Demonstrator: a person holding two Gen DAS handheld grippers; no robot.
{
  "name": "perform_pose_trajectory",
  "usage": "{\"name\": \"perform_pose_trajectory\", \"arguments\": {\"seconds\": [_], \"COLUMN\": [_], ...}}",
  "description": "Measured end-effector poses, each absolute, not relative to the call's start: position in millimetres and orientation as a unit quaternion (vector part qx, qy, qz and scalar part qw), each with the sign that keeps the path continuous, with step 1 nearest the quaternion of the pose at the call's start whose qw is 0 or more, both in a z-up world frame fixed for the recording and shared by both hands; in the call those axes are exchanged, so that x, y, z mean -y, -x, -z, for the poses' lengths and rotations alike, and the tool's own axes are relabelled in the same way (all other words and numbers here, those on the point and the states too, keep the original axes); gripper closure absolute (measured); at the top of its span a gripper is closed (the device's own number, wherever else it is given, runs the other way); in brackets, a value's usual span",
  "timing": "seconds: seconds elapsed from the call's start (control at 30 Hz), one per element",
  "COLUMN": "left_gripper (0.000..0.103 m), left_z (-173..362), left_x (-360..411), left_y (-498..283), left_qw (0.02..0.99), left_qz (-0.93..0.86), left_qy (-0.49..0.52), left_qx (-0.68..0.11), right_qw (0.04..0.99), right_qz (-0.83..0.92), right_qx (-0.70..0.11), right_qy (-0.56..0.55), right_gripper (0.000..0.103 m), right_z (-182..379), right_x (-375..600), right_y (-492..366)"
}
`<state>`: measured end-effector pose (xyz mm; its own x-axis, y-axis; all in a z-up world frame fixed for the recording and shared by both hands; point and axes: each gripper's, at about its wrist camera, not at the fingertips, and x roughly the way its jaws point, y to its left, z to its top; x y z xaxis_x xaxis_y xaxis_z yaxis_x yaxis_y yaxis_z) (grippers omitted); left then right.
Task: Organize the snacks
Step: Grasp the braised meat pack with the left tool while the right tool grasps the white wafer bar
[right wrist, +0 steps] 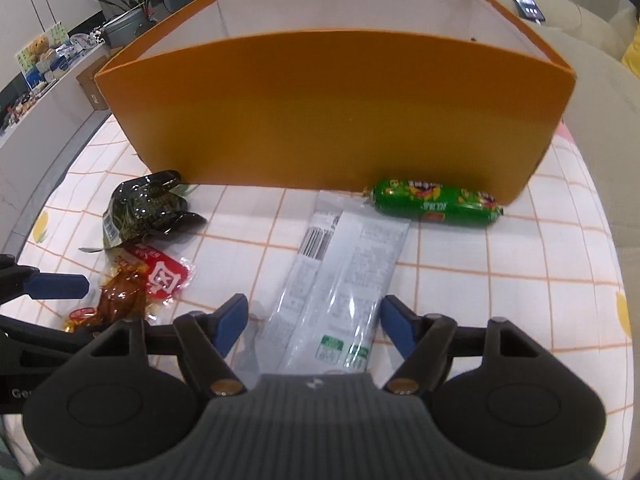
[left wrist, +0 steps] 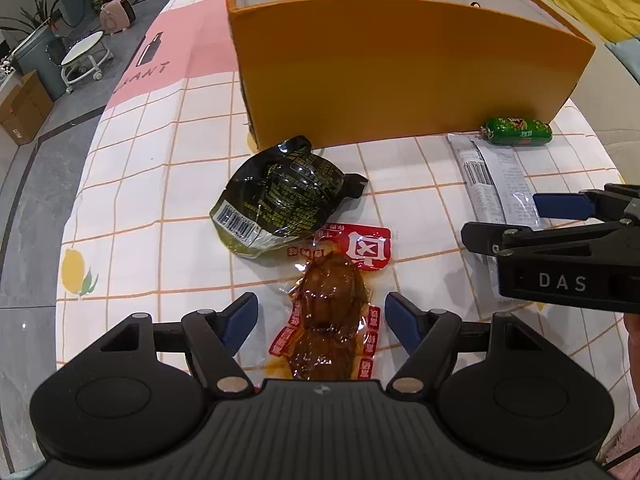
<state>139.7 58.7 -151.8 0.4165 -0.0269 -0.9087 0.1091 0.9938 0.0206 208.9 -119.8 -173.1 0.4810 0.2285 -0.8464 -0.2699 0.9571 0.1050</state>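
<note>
Four snacks lie on a checked tablecloth (left wrist: 168,184) in front of an open orange box (left wrist: 400,64). The red pouch (left wrist: 332,300), clear with red print and a brown, glossy filling, lies nearest the left gripper (left wrist: 320,316), its lower part between that gripper's two blue-padded fingers; the jaws stand wide apart and neither pad touches the wrapper. Just beyond the pouch, overlapping its top edge, lies a crumpled black pack (left wrist: 280,196) with a barcode at its near corner, close to the box's left front corner. To the right lies a long clear packet (right wrist: 340,280) with a barcode and small green marks at its near end; in the right wrist view it runs from near the box wall down between the fingers of the right gripper (right wrist: 314,320), whose jaws are likewise spread, with clear gaps on both sides of the packet. The green sausage (right wrist: 436,202) lies crosswise at the foot of the box's front wall, just past the far end of the packet, near the box's right corner. The box's inside walls are white and its floor cannot be seen from either camera. In the left wrist view the right gripper comes in from the right edge over the packet. Beyond the table stand a potted plant (left wrist: 36,20), a white stool (left wrist: 84,56) and a cardboard carton (left wrist: 22,108) on a grey floor; a phone (right wrist: 524,2) rests on a pale sofa behind the box.
</note>
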Motion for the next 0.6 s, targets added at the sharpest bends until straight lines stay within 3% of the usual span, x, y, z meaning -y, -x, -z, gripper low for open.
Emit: {"name": "perform_pose_trajectory", "arguments": {"seconds": [0.17, 0.3, 0.4, 0.5, 0.6], "left_gripper": [0.020, 0.031, 0.033, 0.051, 0.051], "left_z": [153.1, 152.7, 152.1, 149.5, 148.4], "left_x": [-54.7, -53.9, -53.5, -57.2, -59.0], "left_y": [-139.8, -140.1, -139.8, -139.7, -140.1], "left_qw": [0.845, 0.849, 0.849, 0.850, 0.849], "left_qz": [0.043, 0.048, 0.048, 0.040, 0.036], "left_qy": [-0.038, -0.032, -0.028, -0.012, 0.002], "left_qx": [-0.531, -0.526, -0.526, -0.525, -0.528], "right_qw": [0.864, 0.868, 0.869, 0.869, 0.866], "right_qz": [-0.145, -0.148, -0.149, -0.153, -0.156], "right_qx": [-0.480, -0.470, -0.467, -0.467, -0.471], "right_qy": [0.042, 0.064, 0.064, 0.063, 0.058], "right_gripper": [0.030, 0.036, 0.042, 0.047, 0.050], "right_z": [175.3, 177.4, 177.0, 176.6, 175.8], "right_x": [117.7, 117.2, 119.7, 123.0, 125.7], "right_y": [-208.1, -203.7, -202.5, -202.4, -201.6]}}
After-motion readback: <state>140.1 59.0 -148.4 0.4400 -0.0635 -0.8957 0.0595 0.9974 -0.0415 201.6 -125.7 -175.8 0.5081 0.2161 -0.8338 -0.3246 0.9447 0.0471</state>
